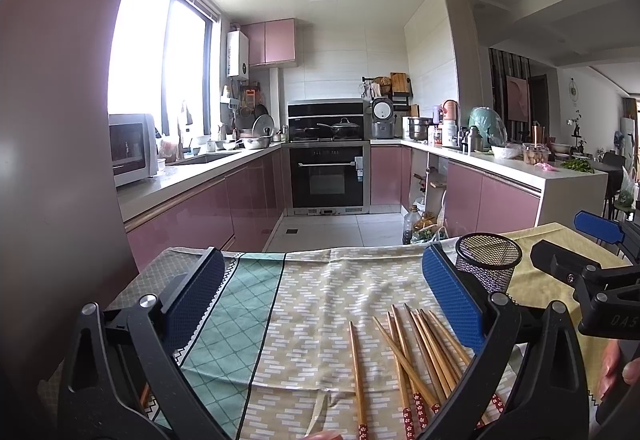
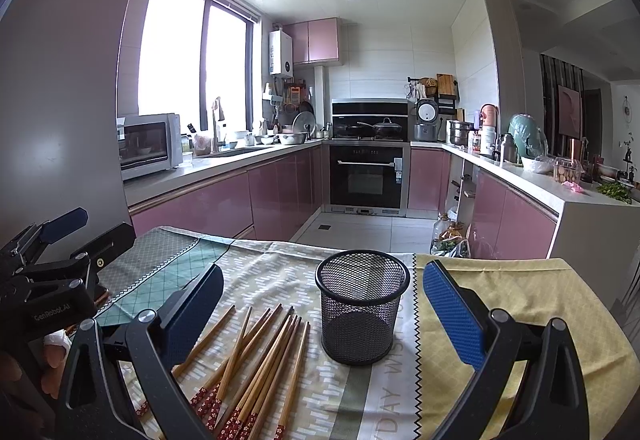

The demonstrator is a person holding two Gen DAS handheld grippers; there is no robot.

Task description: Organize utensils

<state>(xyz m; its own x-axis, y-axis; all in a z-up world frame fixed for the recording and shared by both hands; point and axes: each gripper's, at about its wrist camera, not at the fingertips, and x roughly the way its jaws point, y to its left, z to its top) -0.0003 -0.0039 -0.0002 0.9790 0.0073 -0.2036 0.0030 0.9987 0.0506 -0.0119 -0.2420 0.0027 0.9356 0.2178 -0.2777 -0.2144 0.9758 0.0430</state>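
Several wooden chopsticks (image 1: 412, 356) with red patterned ends lie in a loose pile on the patterned tablecloth (image 1: 312, 300). An empty black mesh cup (image 1: 488, 264) stands upright just behind them. My left gripper (image 1: 324, 296) hovers open above the cloth, the pile under its right finger. In the right wrist view the chopsticks (image 2: 256, 360) lie to the left of the mesh cup (image 2: 362, 304). My right gripper (image 2: 324, 314) is open and holds nothing, the cup standing between its fingers but farther off. Each gripper shows in the other's view: the right gripper (image 1: 576, 244), the left gripper (image 2: 86, 234).
The table's far edge (image 2: 280, 244) drops to a tiled kitchen floor (image 2: 360, 228). Bottles and bags (image 2: 448, 236) stand by the pink cabinets (image 2: 512, 216) at right. A pink wall or door (image 1: 60, 160) rises close on the left. A person's fingers (image 1: 616, 368) hold the right gripper's handle.
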